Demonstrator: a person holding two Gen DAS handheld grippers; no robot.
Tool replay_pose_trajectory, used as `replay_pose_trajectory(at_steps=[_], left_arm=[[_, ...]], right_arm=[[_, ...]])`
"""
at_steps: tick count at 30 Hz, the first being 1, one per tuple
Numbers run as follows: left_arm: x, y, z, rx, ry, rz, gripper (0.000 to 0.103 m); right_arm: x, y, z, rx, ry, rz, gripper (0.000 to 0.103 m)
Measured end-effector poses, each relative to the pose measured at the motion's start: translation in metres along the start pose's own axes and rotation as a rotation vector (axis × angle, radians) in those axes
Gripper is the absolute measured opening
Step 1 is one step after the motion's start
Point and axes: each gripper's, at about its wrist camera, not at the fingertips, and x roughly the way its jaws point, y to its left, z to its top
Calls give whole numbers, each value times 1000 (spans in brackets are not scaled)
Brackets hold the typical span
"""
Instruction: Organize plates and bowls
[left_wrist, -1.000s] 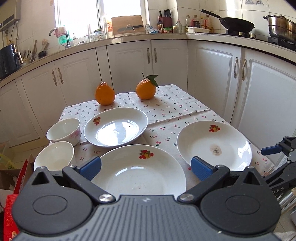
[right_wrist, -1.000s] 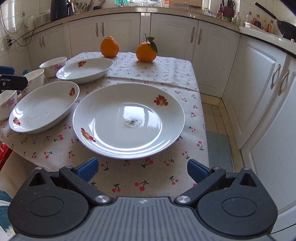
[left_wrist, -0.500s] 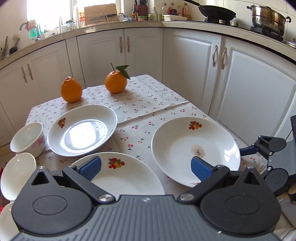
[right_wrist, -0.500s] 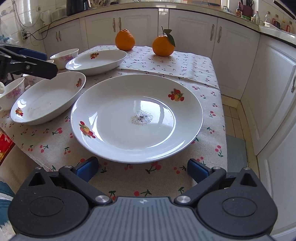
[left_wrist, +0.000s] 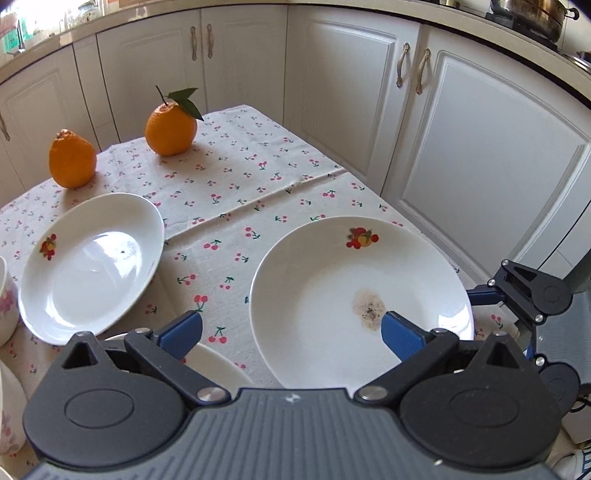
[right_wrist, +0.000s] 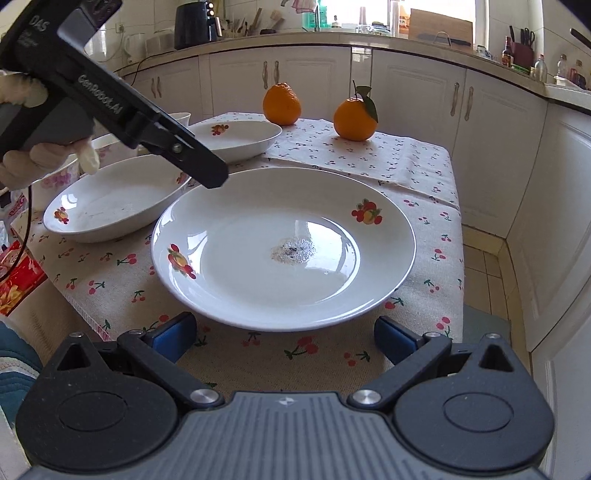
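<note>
Hovering both grippers, left (left_wrist: 291, 330) and right (right_wrist: 284, 332), fingers spread wide and grasping nothing, around the stained plate (right_wrist: 284, 243), likely for lifting and stacking.

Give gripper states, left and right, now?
Left gripper: open, empty, over the stained plate.
Right gripper: open, empty, at that plate's near rim.

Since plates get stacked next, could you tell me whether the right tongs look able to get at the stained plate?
Probably yes: the right tongs are open, just short of the stained plate's near rim, nothing between. The left tongs hover over its far edge.
</note>
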Motion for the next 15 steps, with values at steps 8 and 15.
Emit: replay_pose_trajectory(at_steps=[8, 15], left_arm=[[39, 9, 27, 0, 113, -98, 102], [64, 14, 42, 23, 192, -177, 95]], right_arm=[[0, -3, -2, -32, -22, 39, 103], [2, -6, -1, -56, -31, 68, 103]])
